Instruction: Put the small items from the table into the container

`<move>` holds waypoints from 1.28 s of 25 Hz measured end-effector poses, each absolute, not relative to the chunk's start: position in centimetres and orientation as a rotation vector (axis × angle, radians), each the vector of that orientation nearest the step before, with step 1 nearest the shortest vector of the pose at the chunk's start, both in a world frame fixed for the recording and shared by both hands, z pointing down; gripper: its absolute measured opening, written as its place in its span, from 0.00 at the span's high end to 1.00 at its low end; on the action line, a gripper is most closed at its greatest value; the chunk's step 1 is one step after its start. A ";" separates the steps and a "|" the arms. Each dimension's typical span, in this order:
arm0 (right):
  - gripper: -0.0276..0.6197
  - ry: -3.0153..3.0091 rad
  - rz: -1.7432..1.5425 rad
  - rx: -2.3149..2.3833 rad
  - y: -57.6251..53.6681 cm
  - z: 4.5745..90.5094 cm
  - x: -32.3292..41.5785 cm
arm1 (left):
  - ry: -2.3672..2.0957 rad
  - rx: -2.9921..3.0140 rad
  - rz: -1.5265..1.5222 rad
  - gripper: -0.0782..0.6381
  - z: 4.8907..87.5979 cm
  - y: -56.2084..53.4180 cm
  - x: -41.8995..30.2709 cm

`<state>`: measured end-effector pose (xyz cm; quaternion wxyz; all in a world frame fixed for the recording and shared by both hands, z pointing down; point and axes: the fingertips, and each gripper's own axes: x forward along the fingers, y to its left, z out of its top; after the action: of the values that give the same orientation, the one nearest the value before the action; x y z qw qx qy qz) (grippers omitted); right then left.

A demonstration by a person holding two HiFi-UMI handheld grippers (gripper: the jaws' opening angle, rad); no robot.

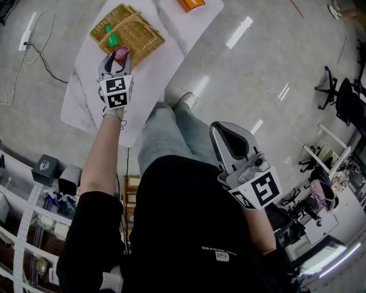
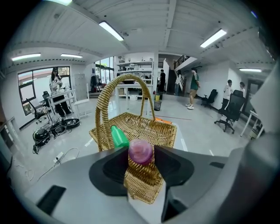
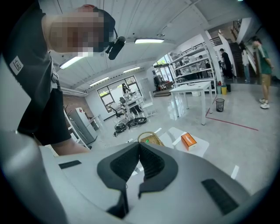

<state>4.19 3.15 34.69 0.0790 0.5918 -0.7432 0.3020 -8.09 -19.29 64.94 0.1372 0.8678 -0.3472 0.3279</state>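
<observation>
A black short-sleeved shirt [image 1: 189,229] with small white print, pale blue-grey jeans [image 1: 166,131] and what may be light shoes [image 1: 186,101]. The left gripper [image 1: 118,56] and right gripper [image 1: 229,133] are grey and black-padded, each bearing a white cube [image 1: 116,91] with black square markers.

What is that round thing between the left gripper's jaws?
A purple ball, pinched in the left gripper just above the wicker basket's near edge. The left gripper view shows it clearest.

Cut off, covered, too small to read

The orange rectangular box [image 1: 191,3] was cut by the head view's top edge. At upper left, the round purple ball [image 1: 122,53] showed only partly between the left gripper's [image 1: 119,56] jaws. At the right gripper view's centre, the woven wicker basket [image 3: 150,139] was tiny and half hidden behind the right gripper [image 3: 139,145].
</observation>
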 end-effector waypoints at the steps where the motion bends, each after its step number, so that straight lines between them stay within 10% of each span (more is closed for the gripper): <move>1: 0.94 -2.223 0.903 1.773 3.2 34.7 4.2 | -1.005 2.513 0.943 0.65 64.9 -19.3 -8.1; 32: 0.94 -2.422 0.754 1.808 3.2 30.3 4.1 | -0.819 2.792 0.713 0.62 48.0 -11.9 -5.2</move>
<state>4.08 3.24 30.30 0.0134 0.5805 -0.7774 0.2419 -5.19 -11.92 48.02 0.0728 0.9296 -0.2726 0.2372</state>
